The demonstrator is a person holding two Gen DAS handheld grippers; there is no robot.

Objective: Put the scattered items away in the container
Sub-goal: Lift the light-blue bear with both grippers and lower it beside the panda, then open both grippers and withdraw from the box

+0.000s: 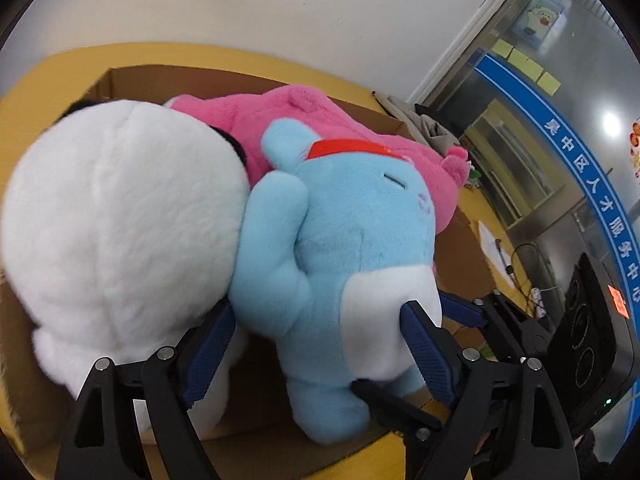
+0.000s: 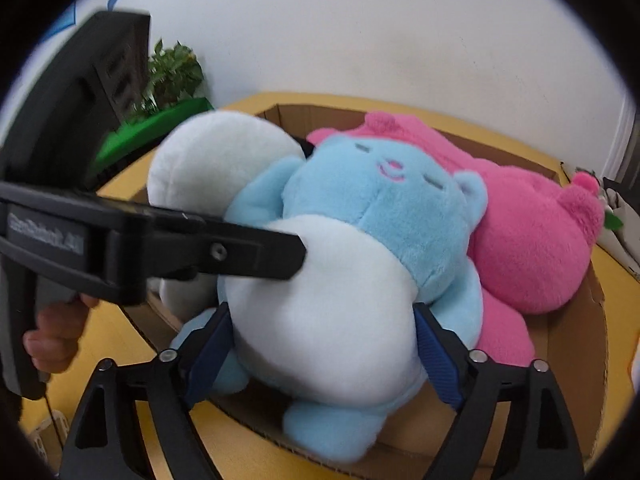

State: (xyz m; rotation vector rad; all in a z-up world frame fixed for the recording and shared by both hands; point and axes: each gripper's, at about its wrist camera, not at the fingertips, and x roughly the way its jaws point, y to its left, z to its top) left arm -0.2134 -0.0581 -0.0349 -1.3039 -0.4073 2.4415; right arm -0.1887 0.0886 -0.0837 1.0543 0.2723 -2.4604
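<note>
Three plush toys in the cardboard box (image 2: 580, 332): white (image 2: 216, 160) at 10 o'clock, pink (image 2: 532, 240) at 2, blue toy (image 2: 384, 216) central. Right gripper (image 2: 324, 352) spread around its white belly; left gripper (image 1: 320, 344) spread (one finger dents it). Probably light, squashy; grip the belly.

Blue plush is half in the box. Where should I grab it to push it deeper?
Grip the blue plush across its round white belly, coming from the feet end at the near wall of the cardboard box. It lies on its back, belly up, and the right gripper already straddles it, jaws open. The white plush and pink plush crowd its head end.
</note>
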